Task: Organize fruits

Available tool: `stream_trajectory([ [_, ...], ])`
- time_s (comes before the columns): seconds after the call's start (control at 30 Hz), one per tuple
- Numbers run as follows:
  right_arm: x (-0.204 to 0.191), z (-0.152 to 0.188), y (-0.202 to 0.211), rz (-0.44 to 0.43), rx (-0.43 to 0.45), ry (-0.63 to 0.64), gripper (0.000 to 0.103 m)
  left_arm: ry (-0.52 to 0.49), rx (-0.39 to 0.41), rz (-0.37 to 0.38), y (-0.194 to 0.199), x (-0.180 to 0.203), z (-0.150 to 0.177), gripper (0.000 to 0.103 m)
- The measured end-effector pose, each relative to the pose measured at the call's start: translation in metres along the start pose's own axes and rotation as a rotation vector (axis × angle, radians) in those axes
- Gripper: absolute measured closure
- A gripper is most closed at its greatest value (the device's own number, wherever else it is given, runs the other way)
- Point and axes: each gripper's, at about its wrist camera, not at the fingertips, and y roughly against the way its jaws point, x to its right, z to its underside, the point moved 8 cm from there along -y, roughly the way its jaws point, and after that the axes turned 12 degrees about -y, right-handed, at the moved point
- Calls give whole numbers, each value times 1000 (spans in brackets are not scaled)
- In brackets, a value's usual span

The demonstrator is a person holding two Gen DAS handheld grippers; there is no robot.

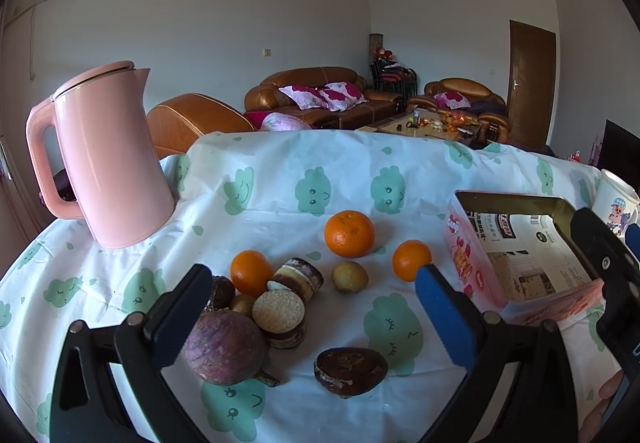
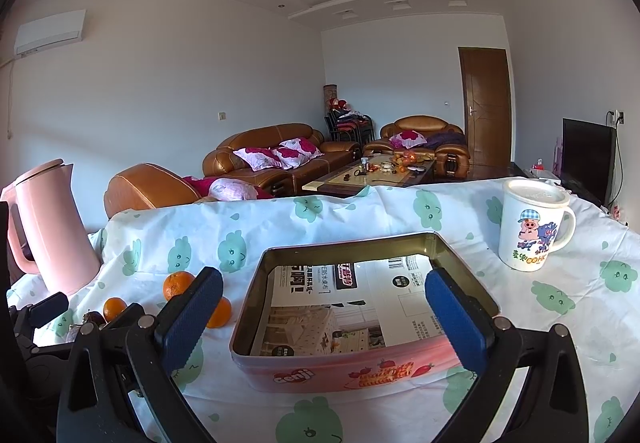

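In the left wrist view three oranges lie on the tablecloth: a large one, one at left and one at right. A small yellow fruit, a purple passion fruit and a dark brown fruit lie nearer. My left gripper is open above them, empty. A pink tin box lined with paper stands to the right. My right gripper is open and empty over the tin's near side.
A pink kettle stands at the table's left back. A white pig mug stands right of the tin. Round sandwich cakes lie among the fruits. The table edge falls off behind, toward sofas.
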Motion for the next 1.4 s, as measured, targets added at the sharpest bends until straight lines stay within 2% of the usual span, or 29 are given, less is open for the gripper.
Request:
stream_trajectory([
  [1.4,1,2,-2,1,-9,-7,1,2,-8,3,-2,-1,2,0],
])
